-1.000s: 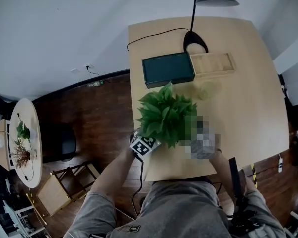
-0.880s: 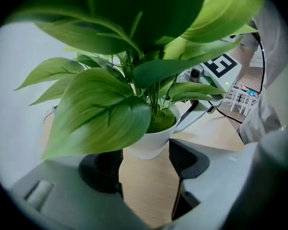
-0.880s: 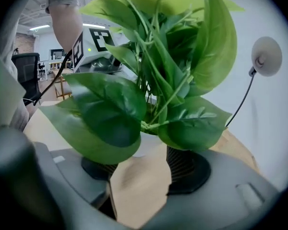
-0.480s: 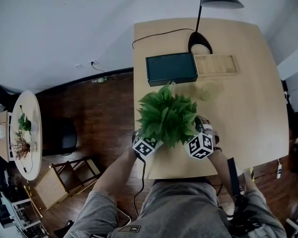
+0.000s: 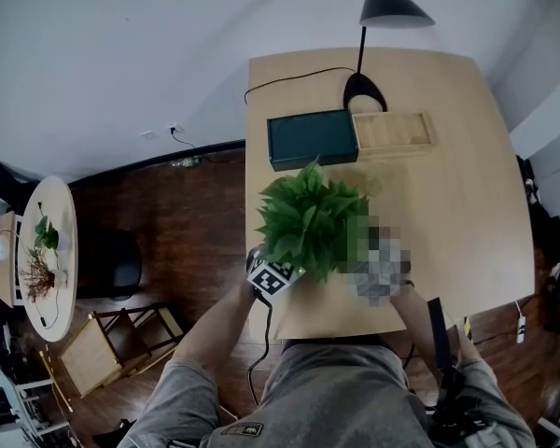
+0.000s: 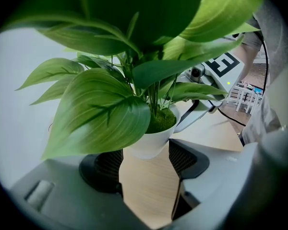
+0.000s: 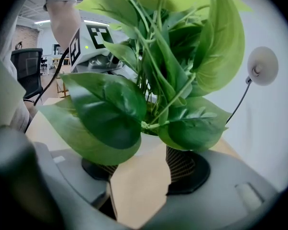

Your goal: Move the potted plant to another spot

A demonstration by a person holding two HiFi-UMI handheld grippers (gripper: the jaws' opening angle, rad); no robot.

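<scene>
The plant [image 5: 308,217] is over the tabletop [image 5: 448,213] close to its left edge and nearer its near edge than its far one. Whether its white pot [image 6: 151,140] rests on the wood or hangs just above it cannot be told. The left gripper [image 6: 145,161] comes at it from the near left corner; its fingers [image 6: 182,158] stand wide apart and press on the pot low down, one on each side. The right gripper [image 7: 143,166] meets the pot from the opposite side, its fingers [image 7: 182,166] also wide and closed on the pot, though leaves cover much of the contact. In the left gripper view one of these fingers lies along the pot's wall.

Beyond the plant, toward the far edge, a dark green box [image 5: 303,138] lies flat with a wooden tray [image 5: 392,131] just beside it. A black lamp [image 5: 364,90] stands behind them, its cable [image 5: 289,75] trailing to the left edge.
</scene>
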